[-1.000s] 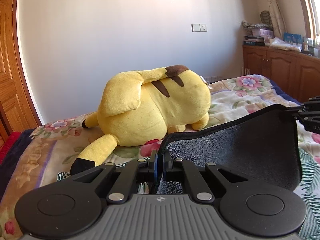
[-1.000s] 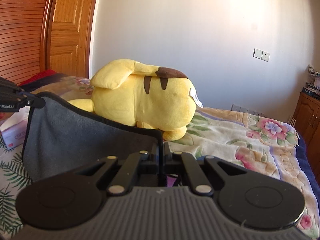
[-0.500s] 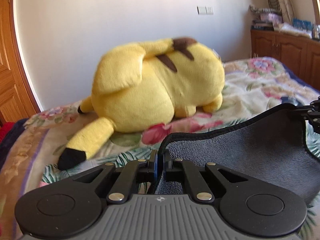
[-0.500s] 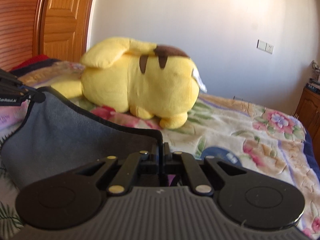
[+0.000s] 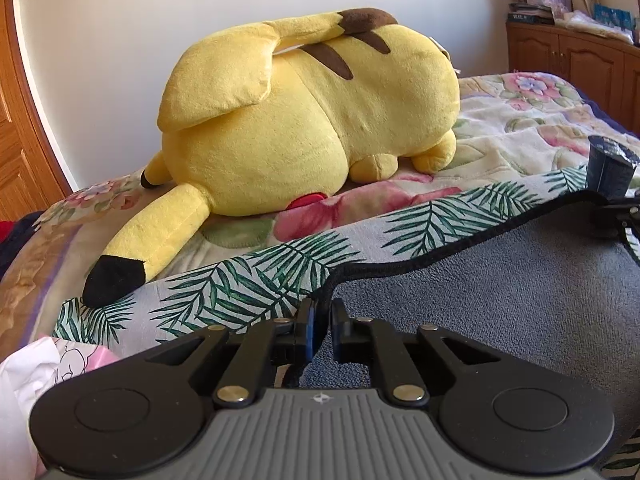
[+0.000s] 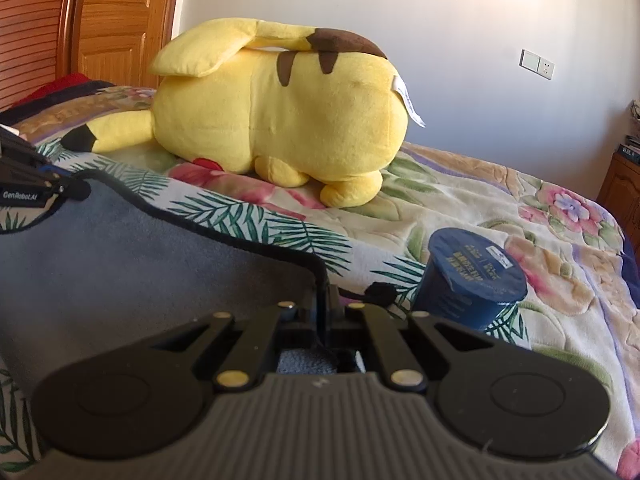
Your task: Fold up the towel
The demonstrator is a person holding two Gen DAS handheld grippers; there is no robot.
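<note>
While the grey towel is spread low over the palm-leaf sheet on the bed, each gripper has one of its black-trimmed far corners. In the left wrist view the left gripper has its fingers pinched together on the towel's corner, with just a sliver of gap where the fabric sits. Same deal on the other side: the right gripper is clamped on its own corner, jaws basically together with the trim poking up between them. Each camera catches the other gripper's tip at the frame edge, holding the opposite corner.

Right beside the towel's right corner there's a dark blue cup with a sealed printed lid, standing on the sheet. Behind all that a big yellow Pikachu plush is lying face down on the floral blanket. Wooden door off to the left, white wall behind.
</note>
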